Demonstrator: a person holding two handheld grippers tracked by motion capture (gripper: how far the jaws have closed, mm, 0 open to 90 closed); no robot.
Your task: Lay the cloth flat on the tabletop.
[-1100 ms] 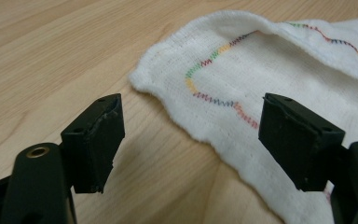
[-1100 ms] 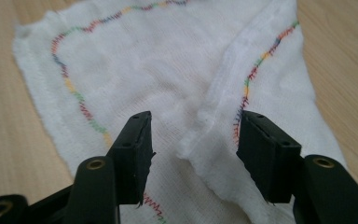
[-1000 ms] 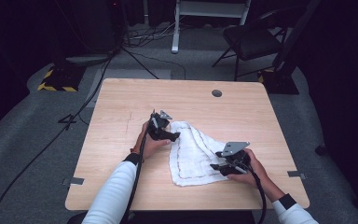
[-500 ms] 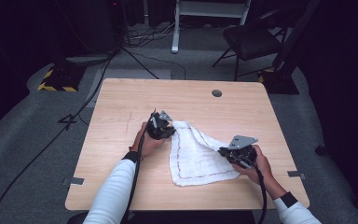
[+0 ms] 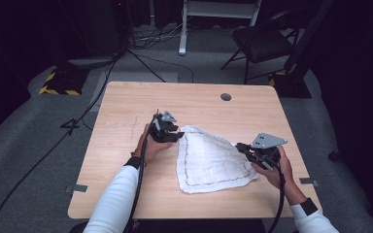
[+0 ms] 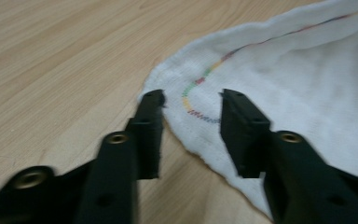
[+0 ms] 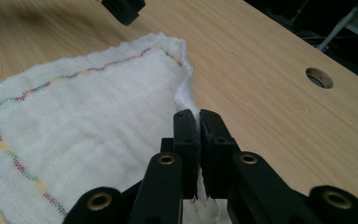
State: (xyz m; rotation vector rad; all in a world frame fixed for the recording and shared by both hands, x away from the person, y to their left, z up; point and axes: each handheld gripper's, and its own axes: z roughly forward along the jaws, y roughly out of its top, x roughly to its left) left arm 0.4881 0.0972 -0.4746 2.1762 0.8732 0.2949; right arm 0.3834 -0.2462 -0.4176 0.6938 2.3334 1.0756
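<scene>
While the white cloth lies spread on the wooden table, nearer its right edge than its left and toward the front, the right gripper has its jaws pressed together on the cloth's raised right-hand edge, pinching a fold of fabric between them. At the cloth's far left corner, the left gripper rests with its jaws set well apart, one tip at the hem and the other over the stitched border, gripping nothing. A round hole sits near the table's far edge.
</scene>
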